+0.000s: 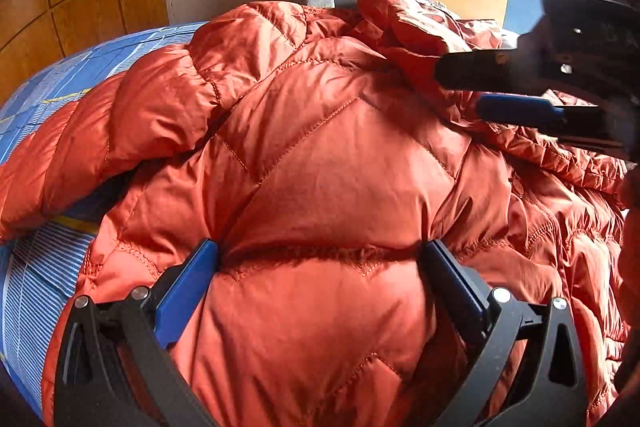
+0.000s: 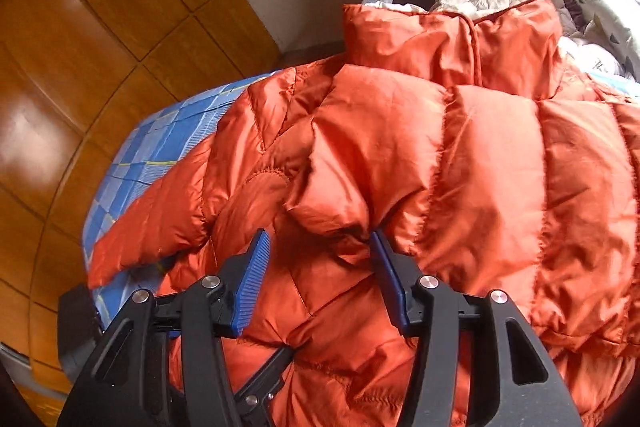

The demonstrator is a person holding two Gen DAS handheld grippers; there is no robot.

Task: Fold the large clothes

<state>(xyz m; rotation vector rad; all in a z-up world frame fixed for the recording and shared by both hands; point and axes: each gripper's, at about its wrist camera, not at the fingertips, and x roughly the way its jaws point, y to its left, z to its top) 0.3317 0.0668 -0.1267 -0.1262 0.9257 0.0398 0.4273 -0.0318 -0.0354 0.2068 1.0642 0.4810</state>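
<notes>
Here, both jaws apart: left hand-held gripper (image 1: 320, 255) pressing orange jacket (image 1: 340, 155), right hand-held gripper (image 2: 318, 247) half-wide.

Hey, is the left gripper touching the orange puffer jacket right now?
Touching. In the left wrist view, the left gripper stands wide open with both fingertips pressed into the orange puffer jacket; the fabric dents and bulges between them.

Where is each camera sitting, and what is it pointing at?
Left wrist view: sits on the left gripper, looking down along its spread fingers at the orange puffer jacket on the blue checked bed; the right gripper reaches in from the right.
Right wrist view: sits on the right gripper, looking down at the jacket's folded sleeve; its own fingers show, parted.
Shared: jacket, bed, wooden floor.
</notes>
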